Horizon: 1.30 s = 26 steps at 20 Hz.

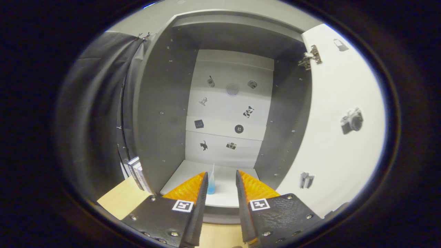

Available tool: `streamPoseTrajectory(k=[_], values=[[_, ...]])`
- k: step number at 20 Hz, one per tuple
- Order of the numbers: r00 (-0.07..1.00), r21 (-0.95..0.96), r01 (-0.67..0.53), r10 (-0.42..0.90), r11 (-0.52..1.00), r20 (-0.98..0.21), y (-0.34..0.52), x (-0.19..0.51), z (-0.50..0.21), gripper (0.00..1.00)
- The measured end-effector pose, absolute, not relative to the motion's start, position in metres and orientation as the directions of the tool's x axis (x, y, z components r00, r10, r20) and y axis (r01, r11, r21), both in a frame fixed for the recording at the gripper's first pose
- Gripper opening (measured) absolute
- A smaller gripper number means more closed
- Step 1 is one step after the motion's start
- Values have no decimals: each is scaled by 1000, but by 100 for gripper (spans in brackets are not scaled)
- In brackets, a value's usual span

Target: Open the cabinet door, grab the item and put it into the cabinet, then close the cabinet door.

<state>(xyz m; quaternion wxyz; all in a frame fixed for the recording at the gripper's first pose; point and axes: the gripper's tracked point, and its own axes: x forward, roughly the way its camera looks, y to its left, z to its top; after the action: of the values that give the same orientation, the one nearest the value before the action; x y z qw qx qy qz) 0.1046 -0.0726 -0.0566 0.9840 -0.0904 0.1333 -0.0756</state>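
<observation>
- Cabinet [165, 113] open, door [330, 137] swung wide on the right of the fingers, hinge [311, 57] at its top corner.
- Item, a small blue bottle [211, 184] with a thin pointed tip, upright on the cabinet floor [187, 174], near the front edge.
- Gripper [222, 181] in front of the opening, jaws spread with a clear gap; bottle seen in that gap, close against the left finger [200, 187]; contact too fine to tell, right finger [246, 187] plainly apart from it.
- Nothing pinched, so no grip on the bottle.
- Step in hand, as a judgement: placing looks done, bottle released inside; closing of the door not yet done.
- Next move calls for: straight retreat along the finger line, no sideways brush of the left finger against the bottle, then a swing round to the outer side of the door for a push toward the frame.
- Risk, as a judgement: light, narrow bottle, easy to tip near the floor's front edge; possibly in the path of the closing door if nudged forward.
- Writing: none legible. Small picture stickers on the back panel [227, 113] (cat, camera, button and others too small to name) and on the door, including a camera sticker [352, 120].
- Square black-and-white marker [182, 205] on each finger base, pattern only, no text.
- Books [136, 172] upright beside the cabinet's left wall on the wooden table [120, 199]; spines too small to read.
</observation>
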Motion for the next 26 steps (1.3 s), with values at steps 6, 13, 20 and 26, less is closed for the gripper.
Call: streamPoseTrajectory(k=[6,13,20,26], values=[[955,-183,126,-168,975,-242,-57,21,-56,45],[943,-156,163,-200,974,-264,-55,-68,-80,45],[900,-113,334,-352,936,-257,-100,-137,-83,45],[814,-110,511,-521,852,-258,-155,-200,-77,45]])
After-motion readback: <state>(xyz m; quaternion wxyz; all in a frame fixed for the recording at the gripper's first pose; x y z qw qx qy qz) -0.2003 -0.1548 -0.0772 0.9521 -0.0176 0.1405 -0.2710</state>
